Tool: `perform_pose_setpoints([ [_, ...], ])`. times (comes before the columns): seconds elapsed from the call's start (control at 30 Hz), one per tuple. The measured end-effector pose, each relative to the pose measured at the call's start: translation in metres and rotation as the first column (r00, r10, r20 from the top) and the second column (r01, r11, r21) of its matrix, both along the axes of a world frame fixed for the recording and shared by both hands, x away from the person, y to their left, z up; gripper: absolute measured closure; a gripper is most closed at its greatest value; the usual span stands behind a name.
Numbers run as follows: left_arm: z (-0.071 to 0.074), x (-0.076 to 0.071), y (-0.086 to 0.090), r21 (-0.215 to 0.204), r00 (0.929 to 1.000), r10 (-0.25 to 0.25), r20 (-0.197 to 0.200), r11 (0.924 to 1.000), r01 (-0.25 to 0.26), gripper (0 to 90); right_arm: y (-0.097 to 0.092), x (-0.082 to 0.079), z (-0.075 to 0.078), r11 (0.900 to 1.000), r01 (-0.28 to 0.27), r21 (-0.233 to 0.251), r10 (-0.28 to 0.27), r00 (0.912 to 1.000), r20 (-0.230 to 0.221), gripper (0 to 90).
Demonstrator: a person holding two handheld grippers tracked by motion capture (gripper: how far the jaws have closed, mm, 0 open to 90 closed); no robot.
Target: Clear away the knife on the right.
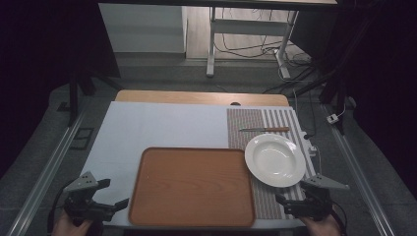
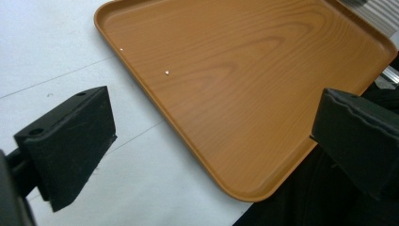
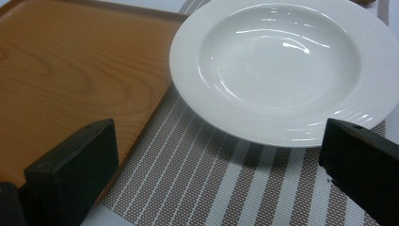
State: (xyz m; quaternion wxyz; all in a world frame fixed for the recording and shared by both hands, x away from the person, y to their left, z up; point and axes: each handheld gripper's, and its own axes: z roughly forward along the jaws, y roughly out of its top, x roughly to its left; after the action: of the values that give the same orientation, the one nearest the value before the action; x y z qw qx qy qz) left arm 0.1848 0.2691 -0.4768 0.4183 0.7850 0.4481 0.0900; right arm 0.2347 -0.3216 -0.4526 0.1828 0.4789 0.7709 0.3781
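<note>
A bare orange-brown tray lies at the table's near middle. To its right a white deep plate rests on a striped placemat, and a knife with a wooden handle lies beyond the plate. My left gripper is held at the tray's near left corner, open, with nothing between its jaws. In the left gripper view the left gripper frames the tray. My right gripper stands open just short of the plate. In the right gripper view the right gripper faces the plate.
A white sheet covers most of the table, with a strip of wooden tabletop beyond it. Metal rails run along both sides. A desk frame and floor cables lie farther back.
</note>
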Motion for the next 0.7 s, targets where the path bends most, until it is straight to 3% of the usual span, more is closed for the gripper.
perform_pose_setpoints([
  [0.27, -0.0007, 0.0016, -0.0014, 0.011, 0.9998, -0.007, -0.017, 0.9999, 0.007, 1.6, 0.0030, 0.0012, -0.0008, 0.9989, -0.043, -0.016, 0.043, 0.9989, -0.017, 0.0],
  [0.7, -0.0009, 0.0036, -0.0043, 0.025, 0.9996, -0.015, -0.023, 0.9996, 0.016, 1.7, 0.0043, 0.0015, -0.0014, 0.9979, -0.059, -0.028, 0.058, 0.9978, -0.031, 0.0],
])
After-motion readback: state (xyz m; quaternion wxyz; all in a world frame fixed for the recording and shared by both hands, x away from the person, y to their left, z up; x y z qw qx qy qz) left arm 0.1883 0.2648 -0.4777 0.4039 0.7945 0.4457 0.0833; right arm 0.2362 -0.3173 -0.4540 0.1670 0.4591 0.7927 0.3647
